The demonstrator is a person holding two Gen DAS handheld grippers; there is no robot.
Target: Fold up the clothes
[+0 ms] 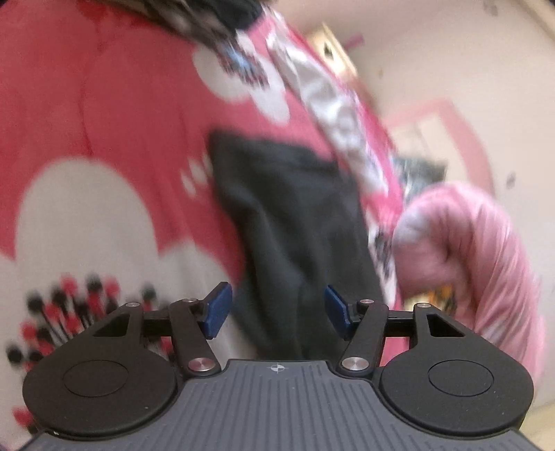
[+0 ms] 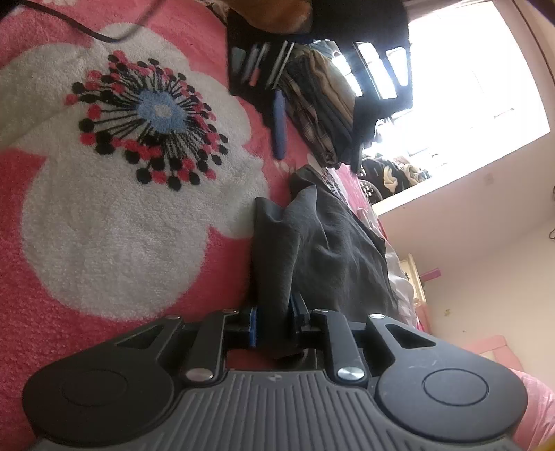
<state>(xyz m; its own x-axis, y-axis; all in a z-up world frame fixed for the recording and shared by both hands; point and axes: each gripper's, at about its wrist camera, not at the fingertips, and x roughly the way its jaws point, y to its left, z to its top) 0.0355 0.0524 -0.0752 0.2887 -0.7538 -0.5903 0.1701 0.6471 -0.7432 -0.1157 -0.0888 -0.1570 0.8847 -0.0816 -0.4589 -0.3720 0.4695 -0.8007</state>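
— Two views, both tilted; take the left wrist one first, from the left edge across?

— At the left lies a pink blanket (image 1: 104, 86) with big white flower shapes and a ring of red and black dots at lower left. At centre the dark grey garment (image 1: 291, 225) stretches from the middle of the frame down to the bottom, between the blue pads. The left gripper (image 1: 277, 310) has its jaws standing apart, neither pad pressing on the cloth. The whole view is blurred. At right a pink ribbed sleeve (image 1: 485, 260) fills the lower right.

— And the right wrist view?

— The same blanket (image 2: 52, 277) takes up the left half, with a white flower whose centre is blue, ringed by black and pink dots. A black cable (image 2: 86, 29) crosses the upper left corner. At centre the garment (image 2: 322, 249) lies crumpled on the blanket and runs down into the right gripper (image 2: 274, 322), whose jaws are closed on a bunched fold of it. Above, at top centre, sits a black organiser (image 2: 256, 66) with pens, a blue tube-like item (image 2: 279, 128) just below it, and a stack of folded clothes (image 2: 326, 107) beside that. A bright window (image 2: 468, 86) fills the upper right, pale wall below it.
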